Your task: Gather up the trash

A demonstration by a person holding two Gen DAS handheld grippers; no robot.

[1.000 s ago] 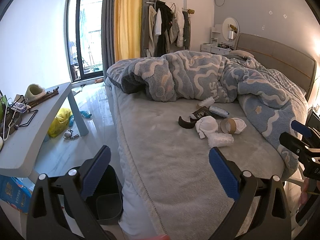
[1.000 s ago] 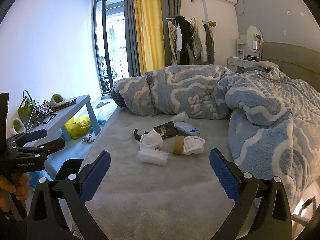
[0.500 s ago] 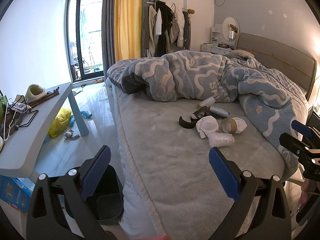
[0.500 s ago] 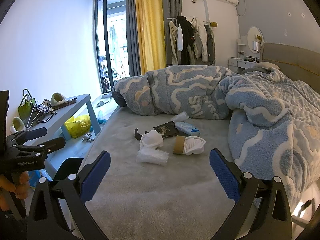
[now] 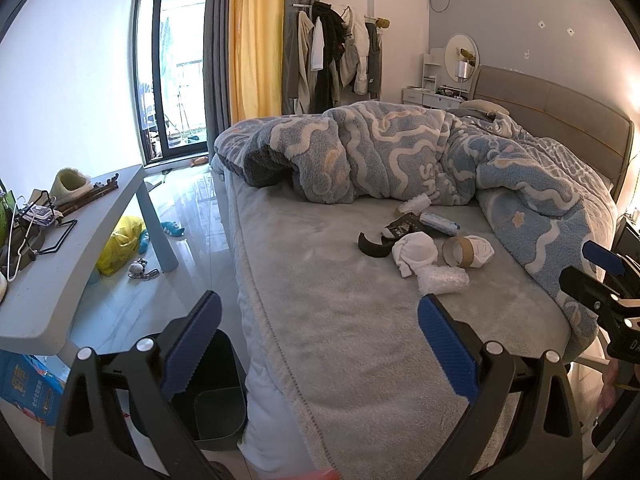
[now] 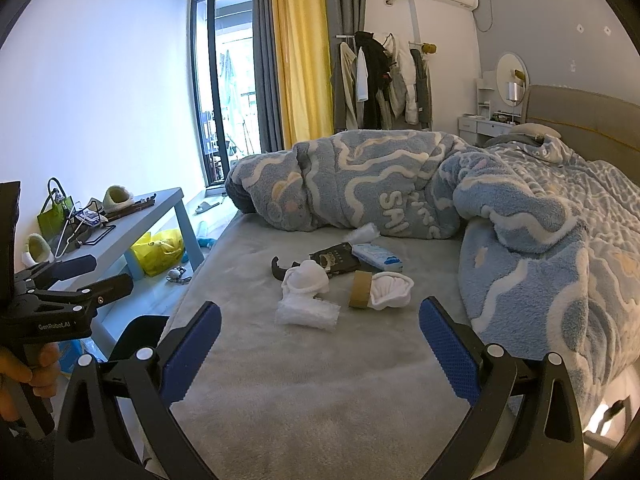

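Left wrist view: I hold the left gripper (image 5: 318, 334) above the near edge of the grey plush bed cover (image 5: 340, 320), its blue-padded fingers (image 5: 192, 346) spread wide with nothing between them. Below its left finger, on the floor beside the bed, stands a dark plastic waste bin (image 5: 218, 410).

The trash lies in one loose cluster on the bed cover, well ahead of both tools and just short of the bunched blue-and-white fleece blanket (image 5: 400, 152). I note a crumpled clear plastic wrap (image 5: 442, 280) nearest me, a balled white tissue (image 5: 414, 252) touching it, a brown cardboard tape core (image 5: 458, 250) with white cloth stuffed against it, a curved black plastic piece (image 5: 372, 246), a dark printed packet (image 5: 404, 224), a blue-and-white tissue pack (image 5: 438, 222) and a small white roll (image 5: 416, 204) at the blanket's foot.

Right wrist view: the right gripper (image 6: 320, 338) is likewise wide apart and empty, aimed at the same cluster; the plastic wrap (image 6: 308, 314) lies closest to it, untouched. A hand (image 6: 24, 368) grips the left tool's handle at the frame's left edge. A pale grey side table (image 6: 132, 228) carrying clutter stands beyond it.
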